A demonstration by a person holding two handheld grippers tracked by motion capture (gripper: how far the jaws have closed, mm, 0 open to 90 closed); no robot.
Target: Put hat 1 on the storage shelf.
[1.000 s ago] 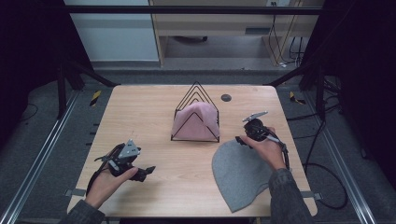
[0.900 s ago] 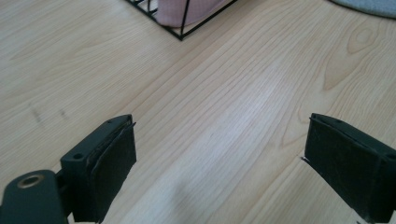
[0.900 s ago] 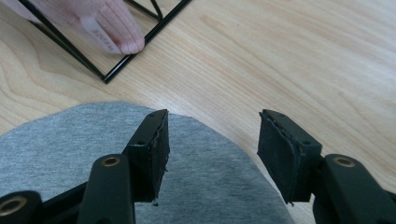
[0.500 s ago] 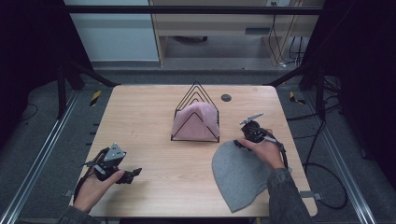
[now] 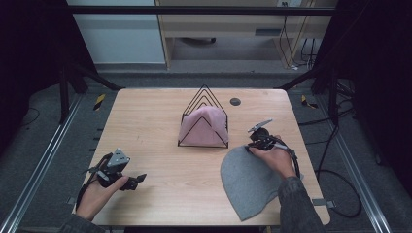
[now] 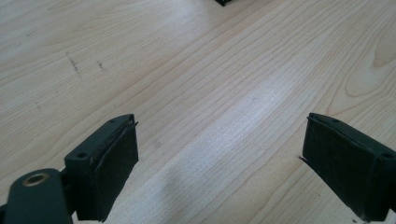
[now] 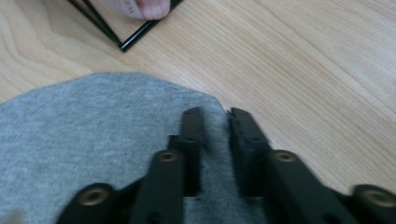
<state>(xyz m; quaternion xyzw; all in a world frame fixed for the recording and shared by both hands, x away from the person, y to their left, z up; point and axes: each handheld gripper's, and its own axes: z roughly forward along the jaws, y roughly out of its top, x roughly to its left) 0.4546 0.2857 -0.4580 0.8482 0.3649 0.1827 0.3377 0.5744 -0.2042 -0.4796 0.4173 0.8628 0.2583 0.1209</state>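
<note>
Wire rack [image 5: 203, 104]: black, triangular frames, upright, near middle of table [image 5: 145, 121], somewhat toward far edge. Contents: one pink cloth [image 5: 203, 127], draped inside, filling lower part of rack, top wires bare above it. Corner of rack [image 7: 122, 45] and a bit of pink cloth [image 7: 147, 8] also seen at top of right gripper view.

Grey cloth [image 5: 248, 182]: flat on table, near right corner of near edge, rounded end toward rack, narrower end reaching near edge. Outside rack, just beside its right front corner, not touching it. Rounded edge of grey cloth [image 7: 93, 126] well apart from rack wire in right gripper view.

Right tongs [image 5: 260, 141]: in right hand [image 5: 274, 158], at far edge of grey cloth. Jaws just closing, now nearly together with a narrow gap, a pinch of grey fabric at cloth's edge between them [image 7: 215, 135]; pads appear to press on it.

Left tongs [image 5: 132, 181]: in left hand [image 5: 97, 194], near left corner of near edge, well apart from both cloths and rack. Jaws wide apart, nothing between them, bare wood beneath [image 6: 219, 116].

Small dark round disc [image 5: 235, 101]: on table near far edge, right of rack.
</note>
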